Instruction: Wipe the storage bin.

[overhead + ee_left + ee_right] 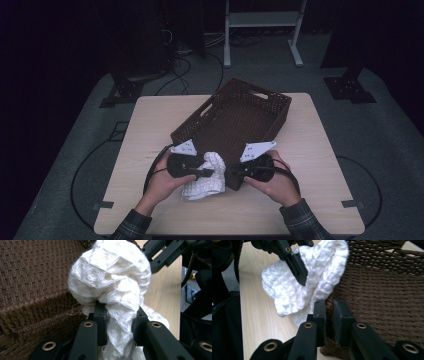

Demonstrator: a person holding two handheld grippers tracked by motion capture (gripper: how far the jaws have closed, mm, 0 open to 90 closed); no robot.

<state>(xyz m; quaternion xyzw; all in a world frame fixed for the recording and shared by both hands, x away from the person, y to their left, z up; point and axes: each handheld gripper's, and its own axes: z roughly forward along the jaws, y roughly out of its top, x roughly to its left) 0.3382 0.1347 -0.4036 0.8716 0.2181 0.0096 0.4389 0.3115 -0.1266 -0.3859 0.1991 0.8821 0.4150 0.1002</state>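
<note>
— White waffle-knit cloth (112, 287) was bunched between the pads of the left tool (206, 173), which was clamped on it and held it off the table, just beside the near corner of the brown woven basket (235, 117). Where did she see trouble?

— In the hanging part. One fold trailed down toward the table (320, 165), so if the cloth were swung over the rim, that tail would probably snag on the rough weave and pull free of a grip that took only a narrow pinch.

— And the right tool (329, 312)?

— Its jaws were pressed on the basket's rim at that corner. If the pinch slipped off the thick rope edge, the basket could skid or tip as the cloth dragged across it.

— The surroundings?

— A pale wooden table, bare apart from the basket and cloth, stood on grey carpet marked with dark lines. Beyond it the room was dim, with black cables, stand bases and the legs of a white frame (262, 30).
</note>
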